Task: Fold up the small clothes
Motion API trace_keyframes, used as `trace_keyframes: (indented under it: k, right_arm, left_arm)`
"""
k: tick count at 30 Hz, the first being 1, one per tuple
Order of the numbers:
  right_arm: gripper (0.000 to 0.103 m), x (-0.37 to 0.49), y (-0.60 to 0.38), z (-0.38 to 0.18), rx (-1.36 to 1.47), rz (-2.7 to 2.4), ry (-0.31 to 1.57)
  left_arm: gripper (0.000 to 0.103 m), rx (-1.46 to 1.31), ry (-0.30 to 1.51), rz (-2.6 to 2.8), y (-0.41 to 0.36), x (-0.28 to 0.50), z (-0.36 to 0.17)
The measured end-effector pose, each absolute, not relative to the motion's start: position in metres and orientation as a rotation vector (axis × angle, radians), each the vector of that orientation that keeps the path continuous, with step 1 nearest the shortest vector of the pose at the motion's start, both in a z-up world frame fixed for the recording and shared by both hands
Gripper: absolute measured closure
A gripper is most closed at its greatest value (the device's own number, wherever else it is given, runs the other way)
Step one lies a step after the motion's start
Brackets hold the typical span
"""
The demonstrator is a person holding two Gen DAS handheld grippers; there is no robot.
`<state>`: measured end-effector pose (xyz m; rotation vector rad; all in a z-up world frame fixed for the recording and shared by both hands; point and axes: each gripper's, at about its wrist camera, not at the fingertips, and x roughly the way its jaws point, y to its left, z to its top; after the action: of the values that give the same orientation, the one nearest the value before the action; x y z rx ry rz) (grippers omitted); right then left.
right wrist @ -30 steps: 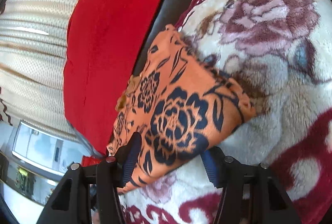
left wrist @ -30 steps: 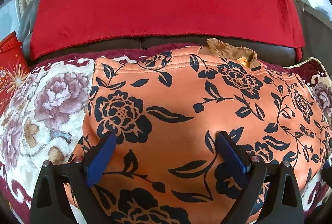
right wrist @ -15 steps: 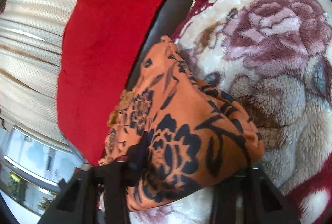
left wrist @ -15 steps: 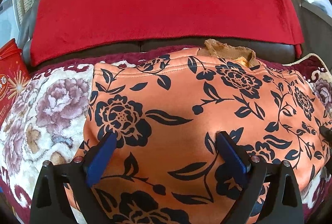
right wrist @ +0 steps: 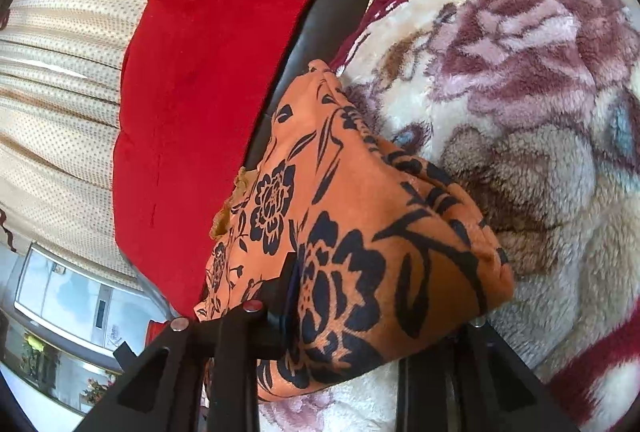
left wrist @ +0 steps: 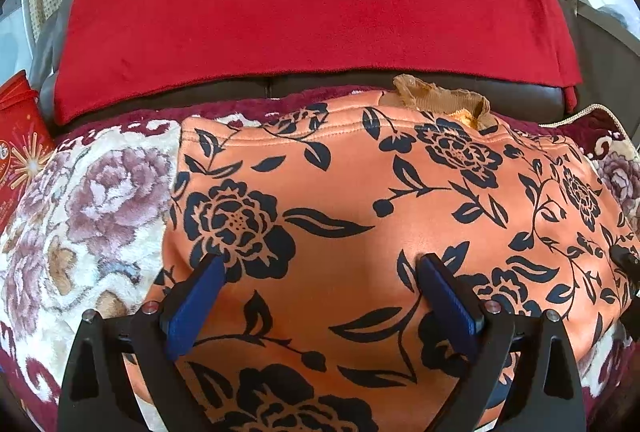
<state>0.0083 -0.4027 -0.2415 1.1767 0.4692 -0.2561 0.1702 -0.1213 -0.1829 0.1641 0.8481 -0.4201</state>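
Since a second ago, nothing has shifted in the left wrist view: the orange garment [left wrist: 360, 232] with black flowers lies spread over a plush floral blanket [left wrist: 80, 212] on a dark leather sofa [left wrist: 320, 88], a red throw [left wrist: 312, 4] draped on the backrest. The left gripper [left wrist: 320, 280] hovers over the smooth cloth, its blue-padded jaws wide apart, nothing between them.

From the right wrist view, the garment's corner [right wrist: 380, 252] has risen off the fluffy blanket [right wrist: 520, 72] and bunched into a thick fold. The right gripper [right wrist: 360, 320] has its jaws closing on that fold, cloth between them. Dotted beige curtain [right wrist: 68, 52] hangs behind.
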Motion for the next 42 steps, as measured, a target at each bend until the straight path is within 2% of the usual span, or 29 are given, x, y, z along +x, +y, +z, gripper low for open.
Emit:
trace_keyframes:
  k: [3,7,9,17,23,27,32,34,36,40,42]
  right_arm:
    - [0.072,0.009,-0.4,-0.238,1.137,-0.257,0.463]
    - [0.083,0.019,-0.384,-0.218,0.963,-0.328,0.49]
    - [0.085,0.028,-0.368,-0.195,0.837,-0.356,0.491]
    - [0.086,0.093,-0.3,-0.115,0.671,-0.25,0.471]
    - [0.086,0.15,-0.218,-0.08,0.595,-0.116,0.455]
    - [0.086,0.191,-0.164,-0.103,0.587,-0.032,0.532]
    - [0.084,0.234,-0.099,-0.179,0.483,0.005,0.788]
    - [0.083,0.235,-0.088,-0.196,0.425,-0.001,0.806]
    - [0.075,0.225,-0.078,-0.193,0.337,0.017,0.755]
    - [0.044,0.205,-0.074,-0.184,0.344,0.178,0.755]
    - [0.039,0.196,-0.074,-0.178,0.353,0.232,0.761]
  left_arm:
    - [0.006,0.18,0.83,-0.404,-0.119,0.171,-0.181]
    - [0.006,0.159,0.859,-0.382,-0.109,0.183,-0.181]
    - [0.006,0.164,0.864,-0.34,-0.1,0.191,-0.179]
    - [0.006,0.012,0.891,-0.113,-0.004,0.236,-0.166]
    - [0.006,-0.111,0.883,0.046,0.073,0.252,-0.161]
    - [0.006,-0.17,0.884,0.105,0.111,0.256,-0.162]
    - [0.006,-0.197,0.896,0.109,0.126,0.256,-0.166]
    - [0.006,-0.188,0.892,0.089,0.122,0.257,-0.166]
    - [0.006,-0.171,0.884,0.063,0.114,0.256,-0.163]
    - [0.006,-0.166,0.867,-0.016,0.098,0.254,-0.157]
    - [0.006,-0.196,0.875,-0.104,0.091,0.253,-0.156]
